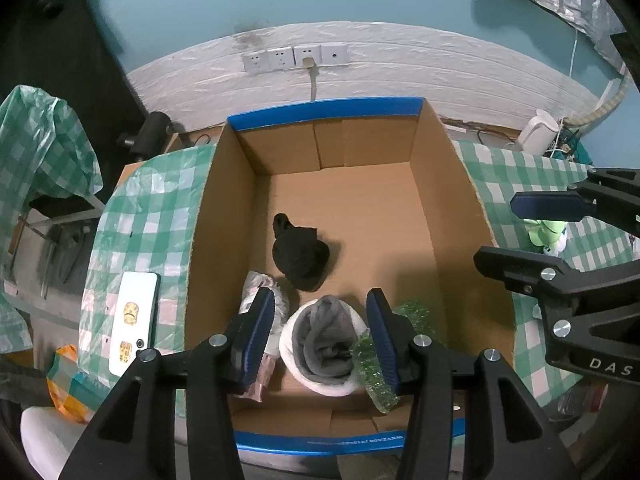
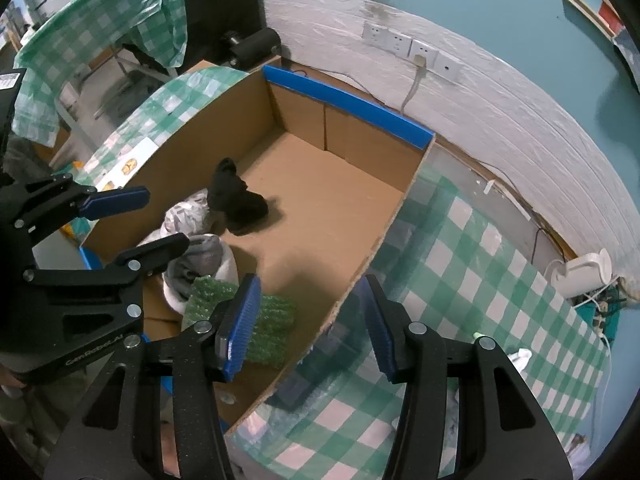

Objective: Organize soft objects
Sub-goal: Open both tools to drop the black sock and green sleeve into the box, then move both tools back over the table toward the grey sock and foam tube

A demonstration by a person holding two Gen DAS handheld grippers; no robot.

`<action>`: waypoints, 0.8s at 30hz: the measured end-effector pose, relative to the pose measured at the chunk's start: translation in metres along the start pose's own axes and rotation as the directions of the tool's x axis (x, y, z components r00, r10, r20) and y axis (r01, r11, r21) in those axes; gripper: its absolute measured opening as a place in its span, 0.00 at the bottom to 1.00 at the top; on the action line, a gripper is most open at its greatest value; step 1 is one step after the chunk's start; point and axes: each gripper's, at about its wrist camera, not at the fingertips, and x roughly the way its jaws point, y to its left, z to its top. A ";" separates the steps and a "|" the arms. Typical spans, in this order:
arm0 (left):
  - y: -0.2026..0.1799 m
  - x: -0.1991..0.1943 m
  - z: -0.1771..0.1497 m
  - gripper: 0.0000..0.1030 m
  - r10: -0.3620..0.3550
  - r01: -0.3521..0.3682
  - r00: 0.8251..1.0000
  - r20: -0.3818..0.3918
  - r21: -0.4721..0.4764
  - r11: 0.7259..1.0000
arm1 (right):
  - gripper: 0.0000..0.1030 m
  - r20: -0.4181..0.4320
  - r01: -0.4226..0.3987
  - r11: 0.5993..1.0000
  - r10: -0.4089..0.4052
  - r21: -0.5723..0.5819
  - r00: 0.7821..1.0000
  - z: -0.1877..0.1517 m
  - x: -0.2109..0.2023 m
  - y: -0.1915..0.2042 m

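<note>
An open cardboard box (image 1: 444, 216) with blue-taped rims stands on the checked table. Inside lie a black cloth bundle (image 1: 300, 254), a white and grey rolled fabric (image 1: 324, 344), a green bubble-wrap sheet (image 1: 376, 364) and a pinkish wrapped piece (image 1: 260, 296). My left gripper (image 1: 322, 336) is open above the white and grey roll, holding nothing. My right gripper (image 2: 306, 324) is open and empty, straddling the box's right wall (image 2: 360, 280). The black bundle (image 2: 236, 200) and the green sheet (image 2: 264, 320) also show in the right wrist view. A light green soft item (image 1: 546, 232) lies on the table right of the box.
A white phone (image 1: 134, 320) lies on the green checked tablecloth (image 1: 132, 232) left of the box. A white kettle (image 2: 584, 272) stands at the table's far right by the wall. Wall sockets (image 1: 294, 58) with a cable sit behind the box. A dark object (image 2: 316, 364) lies under plastic by the box.
</note>
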 end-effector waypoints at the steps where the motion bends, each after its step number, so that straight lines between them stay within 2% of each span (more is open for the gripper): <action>1: -0.001 0.000 0.000 0.47 -0.001 0.001 1.000 0.000 0.003 1.000 | 0.50 -0.001 0.000 1.000 0.000 0.001 1.000 -0.001 0.000 -0.001; 9: -0.010 -0.001 0.002 0.47 -0.005 0.005 1.000 0.002 0.017 1.000 | 0.50 -0.002 0.011 1.000 -0.011 0.015 1.000 -0.009 -0.006 -0.011; 24: -0.053 -0.009 0.005 0.47 -0.020 0.019 1.000 0.013 0.100 0.995 | 0.50 -0.009 0.039 0.996 -0.039 0.081 0.999 -0.040 -0.017 -0.047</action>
